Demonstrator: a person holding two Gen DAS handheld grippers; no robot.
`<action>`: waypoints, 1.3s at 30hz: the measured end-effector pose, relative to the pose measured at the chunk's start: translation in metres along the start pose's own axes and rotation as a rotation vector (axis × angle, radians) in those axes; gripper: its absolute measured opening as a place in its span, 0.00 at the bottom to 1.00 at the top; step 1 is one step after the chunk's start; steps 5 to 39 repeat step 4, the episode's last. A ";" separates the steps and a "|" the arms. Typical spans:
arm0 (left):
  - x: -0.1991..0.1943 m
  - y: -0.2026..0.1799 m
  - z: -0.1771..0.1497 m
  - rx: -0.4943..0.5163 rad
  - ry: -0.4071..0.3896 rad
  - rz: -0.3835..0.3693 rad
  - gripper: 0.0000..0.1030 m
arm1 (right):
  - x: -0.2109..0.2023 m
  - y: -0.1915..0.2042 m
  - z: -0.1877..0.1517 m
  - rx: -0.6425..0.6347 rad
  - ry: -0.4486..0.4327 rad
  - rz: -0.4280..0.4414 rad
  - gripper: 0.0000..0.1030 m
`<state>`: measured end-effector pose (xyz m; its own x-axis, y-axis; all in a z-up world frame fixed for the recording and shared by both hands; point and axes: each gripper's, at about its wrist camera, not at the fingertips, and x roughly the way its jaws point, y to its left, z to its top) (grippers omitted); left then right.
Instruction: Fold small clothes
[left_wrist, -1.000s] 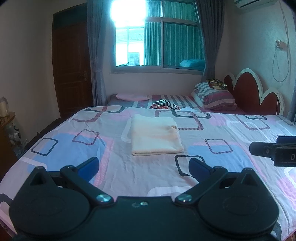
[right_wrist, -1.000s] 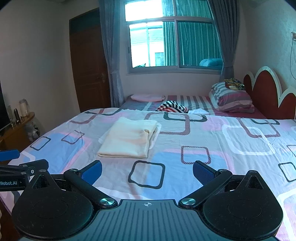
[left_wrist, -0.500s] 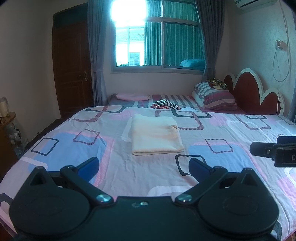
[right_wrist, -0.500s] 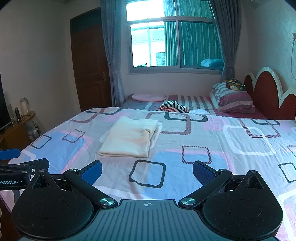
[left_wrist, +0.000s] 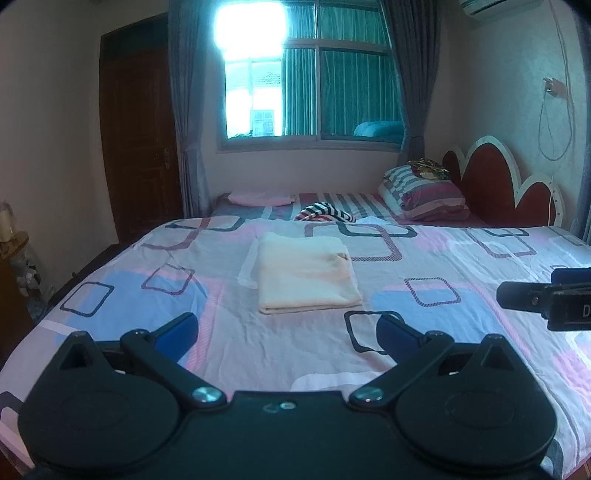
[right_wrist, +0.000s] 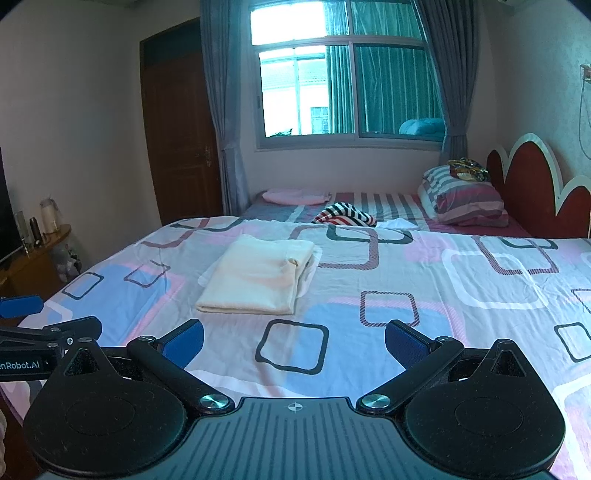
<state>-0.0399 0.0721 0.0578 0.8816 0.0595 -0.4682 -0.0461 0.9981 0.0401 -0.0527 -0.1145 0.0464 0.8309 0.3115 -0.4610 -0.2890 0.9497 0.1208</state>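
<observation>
A cream garment (left_wrist: 306, 273) lies folded into a flat rectangle on the patterned bed sheet (left_wrist: 424, 266); it also shows in the right wrist view (right_wrist: 258, 278). My left gripper (left_wrist: 288, 334) is open and empty, held above the bed's near edge, short of the garment. My right gripper (right_wrist: 293, 341) is open and empty, also short of it and to its right. Each gripper shows at the edge of the other's view: the right one (left_wrist: 546, 301), the left one (right_wrist: 37, 332).
A striped black, white and red garment (right_wrist: 345, 216) lies at the far side of the bed. Striped pillows (right_wrist: 463, 201) lean by the red headboard (right_wrist: 535, 188). A pink folded cloth (right_wrist: 295, 195) lies far back. A wooden shelf (right_wrist: 35, 254) stands left.
</observation>
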 end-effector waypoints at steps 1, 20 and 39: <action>-0.001 0.001 0.000 -0.001 -0.004 0.001 0.98 | 0.000 0.000 0.000 -0.001 -0.001 0.000 1.00; -0.001 0.002 0.000 -0.006 0.001 0.008 0.99 | -0.001 0.001 0.000 -0.005 -0.001 0.004 1.00; -0.001 0.002 0.000 -0.006 0.001 0.008 0.99 | -0.001 0.001 0.000 -0.005 -0.001 0.004 1.00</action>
